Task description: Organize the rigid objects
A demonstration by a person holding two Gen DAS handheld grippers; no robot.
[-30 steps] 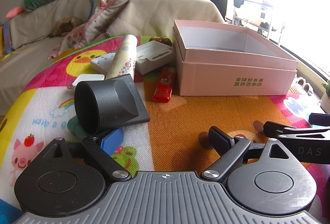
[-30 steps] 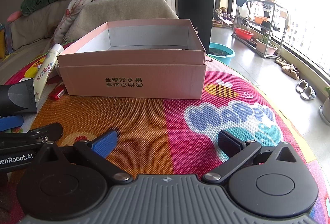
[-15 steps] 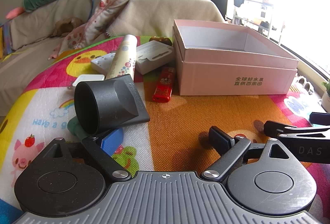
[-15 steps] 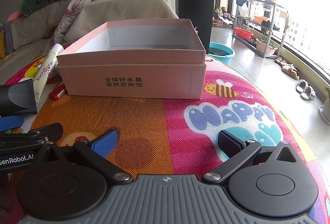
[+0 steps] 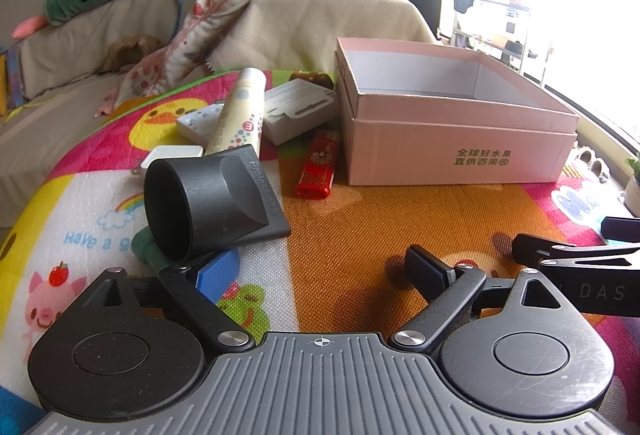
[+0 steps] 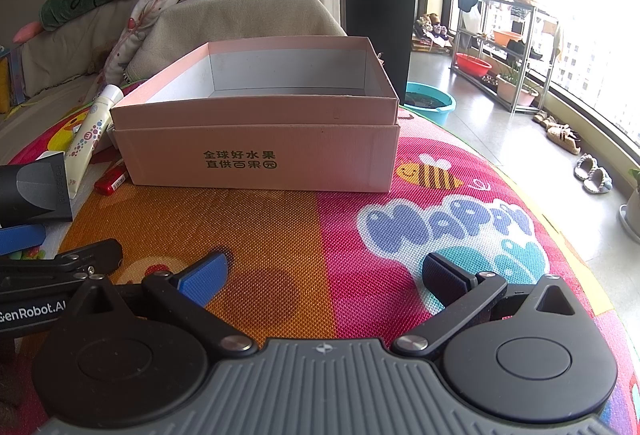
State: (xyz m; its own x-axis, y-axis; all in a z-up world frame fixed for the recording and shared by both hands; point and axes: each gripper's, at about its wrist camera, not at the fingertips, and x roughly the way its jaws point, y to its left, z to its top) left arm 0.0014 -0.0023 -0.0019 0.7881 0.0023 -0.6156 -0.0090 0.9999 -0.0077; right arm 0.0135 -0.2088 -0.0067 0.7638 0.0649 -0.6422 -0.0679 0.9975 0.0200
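Under my tongs lies the play mat (image 6: 328, 231) — a woven, coarse-grained plastic weave, printed bright, faintly shiny. Ahead of my right tongs (image 6: 324, 275) the pink box (image 6: 256, 143) is matt cardboard, smooth, white paper inside. Ahead-left of my left tongs (image 5: 320, 267) the black nozzle (image 5: 216, 199) is smooth matt plastic; beyond it the red lighter (image 5: 318, 171) is glossy and the cream tube (image 5: 240, 115) satin plastic. My own finger pads (image 5: 218, 271) look rubbery — the arms matt black, the screws bright metal.
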